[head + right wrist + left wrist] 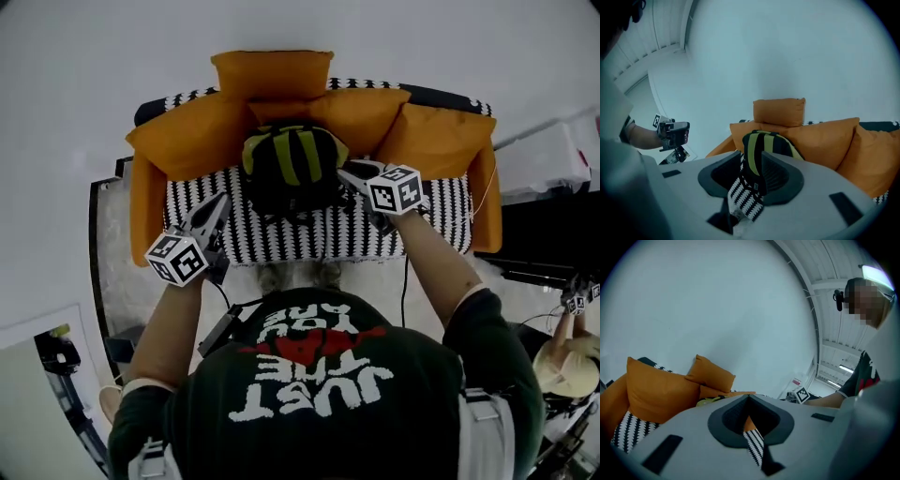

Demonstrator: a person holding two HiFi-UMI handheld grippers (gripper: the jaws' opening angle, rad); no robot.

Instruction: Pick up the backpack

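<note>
Backpack (292, 167) sits mid-seat on the sofa (441, 225), straight ahead of you. Cushions (187, 131) line the backrest behind it, with one more on top (272, 73). Your left gripper (218, 202) is over the seat, left of the backpack and apart from it. Your right gripper (347, 172) is just beside its right flank.

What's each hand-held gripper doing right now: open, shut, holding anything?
Left hand-held gripper: shut, nothing between the jaws.
Right hand-held gripper: open, pointed at the backpack, not gripping it.
</note>
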